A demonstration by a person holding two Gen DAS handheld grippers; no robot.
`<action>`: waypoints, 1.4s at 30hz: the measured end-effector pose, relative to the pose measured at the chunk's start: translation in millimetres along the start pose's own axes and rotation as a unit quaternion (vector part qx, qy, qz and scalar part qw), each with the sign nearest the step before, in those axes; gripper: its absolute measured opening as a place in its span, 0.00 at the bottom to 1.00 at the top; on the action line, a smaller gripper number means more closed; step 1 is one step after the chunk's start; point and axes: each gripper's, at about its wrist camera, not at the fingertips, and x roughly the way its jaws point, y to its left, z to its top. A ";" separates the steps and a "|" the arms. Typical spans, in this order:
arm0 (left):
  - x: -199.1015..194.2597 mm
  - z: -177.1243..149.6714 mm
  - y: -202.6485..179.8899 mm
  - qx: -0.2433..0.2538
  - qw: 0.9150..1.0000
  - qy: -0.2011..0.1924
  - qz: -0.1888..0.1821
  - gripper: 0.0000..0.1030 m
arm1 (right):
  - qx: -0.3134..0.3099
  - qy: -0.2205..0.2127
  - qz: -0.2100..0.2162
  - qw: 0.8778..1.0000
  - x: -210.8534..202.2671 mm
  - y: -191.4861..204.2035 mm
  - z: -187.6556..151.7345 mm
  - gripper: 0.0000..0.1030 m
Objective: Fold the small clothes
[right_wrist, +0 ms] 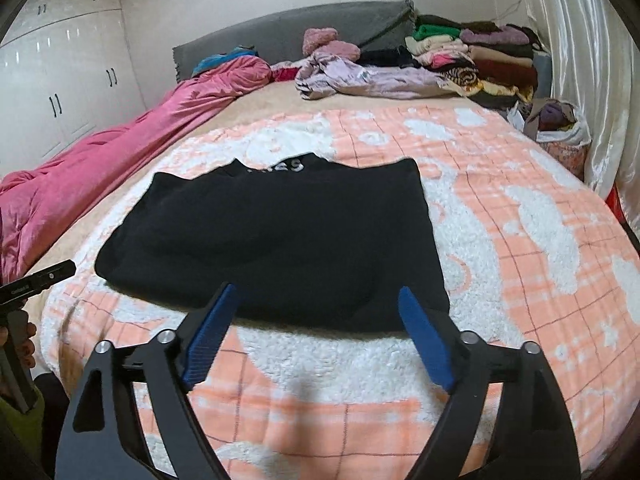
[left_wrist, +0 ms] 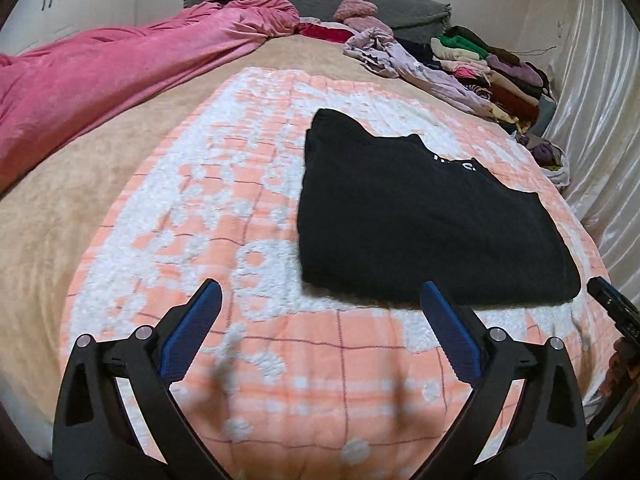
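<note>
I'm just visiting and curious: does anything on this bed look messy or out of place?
The black garment lies folded flat on the peach blanket, nothing odd there. What stands out is the crumpled lilac cloth near the headboard, loose beside the neatly stacked clothes. Both grippers are open and hold nothing.

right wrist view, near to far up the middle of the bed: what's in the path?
Right gripper, open → peach-and-white blanket → folded black garment → tan bedspread → crumpled lilac cloth → grey headboard cover.
</note>
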 end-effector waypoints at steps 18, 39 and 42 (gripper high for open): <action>-27.9 10.7 26.8 -0.021 0.999 -0.029 0.018 0.91 | -0.078 -0.017 0.059 0.995 1.6 87.1 21.7 0.91; -2.9 40.2 62.7 -0.040 0.998 -0.023 0.033 0.91 | -0.174 0.006 0.097 0.980 59.4 182.9 24.7 0.92; 5.5 53.8 69.1 -0.042 0.998 -0.019 0.039 0.91 | -0.190 0.013 0.101 0.976 70.9 195.0 20.8 0.92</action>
